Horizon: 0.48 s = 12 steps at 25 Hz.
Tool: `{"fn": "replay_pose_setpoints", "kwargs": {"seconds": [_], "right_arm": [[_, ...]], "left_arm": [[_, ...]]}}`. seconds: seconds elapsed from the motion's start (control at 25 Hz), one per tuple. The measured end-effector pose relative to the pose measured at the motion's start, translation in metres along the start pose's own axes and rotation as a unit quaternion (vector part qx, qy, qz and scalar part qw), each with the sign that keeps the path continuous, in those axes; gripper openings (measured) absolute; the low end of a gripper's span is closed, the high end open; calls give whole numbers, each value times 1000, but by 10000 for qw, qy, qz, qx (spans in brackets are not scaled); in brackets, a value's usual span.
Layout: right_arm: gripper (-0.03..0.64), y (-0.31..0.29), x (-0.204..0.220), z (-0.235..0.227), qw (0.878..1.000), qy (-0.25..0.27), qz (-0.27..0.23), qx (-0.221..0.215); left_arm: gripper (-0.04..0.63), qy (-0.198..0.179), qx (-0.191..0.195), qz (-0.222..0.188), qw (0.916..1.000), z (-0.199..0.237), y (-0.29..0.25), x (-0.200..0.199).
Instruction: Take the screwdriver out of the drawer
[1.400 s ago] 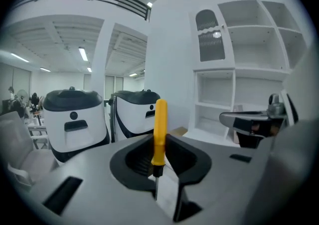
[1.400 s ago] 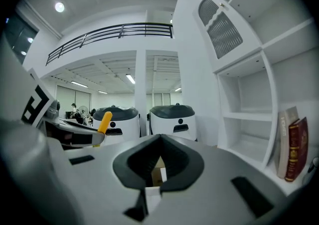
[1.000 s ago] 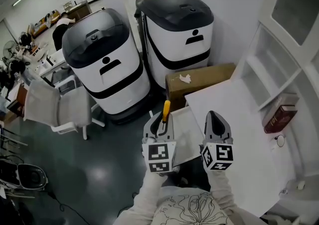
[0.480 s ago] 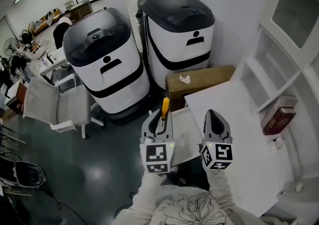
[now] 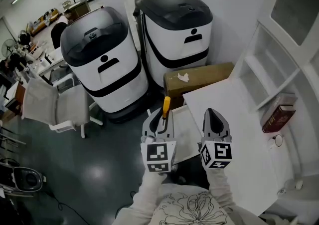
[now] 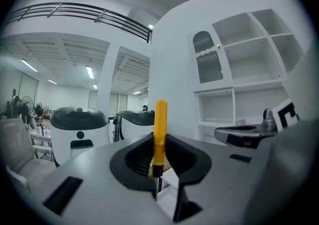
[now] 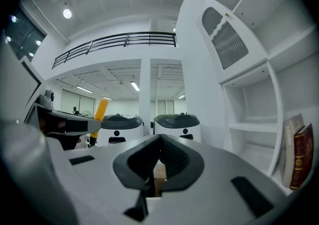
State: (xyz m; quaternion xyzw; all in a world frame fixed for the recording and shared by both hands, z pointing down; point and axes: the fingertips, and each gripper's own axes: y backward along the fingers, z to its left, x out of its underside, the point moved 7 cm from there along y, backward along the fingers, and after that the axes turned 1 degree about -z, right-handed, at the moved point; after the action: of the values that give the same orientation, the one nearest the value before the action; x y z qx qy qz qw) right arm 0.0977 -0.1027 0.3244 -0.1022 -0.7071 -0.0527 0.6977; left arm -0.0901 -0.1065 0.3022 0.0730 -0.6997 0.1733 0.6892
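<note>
Screwdriver [image 6: 159, 130] stands upright in the left claw [image 5: 160, 123], which is clamped on it, beside the open drawer [image 5: 188, 138]. Right claw [image 5: 215, 120] is closed with nothing inside, near the white surface [image 5: 241, 136]; two white machines [image 5: 107, 67] stand behind.

Your screwdriver [image 5: 166, 105]: yellow handle. Your left gripper [image 5: 158, 120] and right gripper [image 5: 214, 118]: grey, black-and-white marker squares. Book [image 5: 276, 114]: dark red. Box [image 5: 199, 79]: brown.

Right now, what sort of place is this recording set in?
Probably a big open lab or workshop hall with a mock home corner. Two large white-and-black machines stand on the dark floor, people are at cluttered desks behind them, and a white shelf cabinet holds a red book.
</note>
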Motion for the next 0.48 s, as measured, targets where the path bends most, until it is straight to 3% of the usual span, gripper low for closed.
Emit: {"fn": "replay_pose_setpoints", "kwargs": {"seconds": [0.48], "right_arm": [[3, 0, 2, -7, 10000, 32, 55, 69]], "left_arm": [[67, -48, 145, 67, 9999, -8, -6, 2]]}}
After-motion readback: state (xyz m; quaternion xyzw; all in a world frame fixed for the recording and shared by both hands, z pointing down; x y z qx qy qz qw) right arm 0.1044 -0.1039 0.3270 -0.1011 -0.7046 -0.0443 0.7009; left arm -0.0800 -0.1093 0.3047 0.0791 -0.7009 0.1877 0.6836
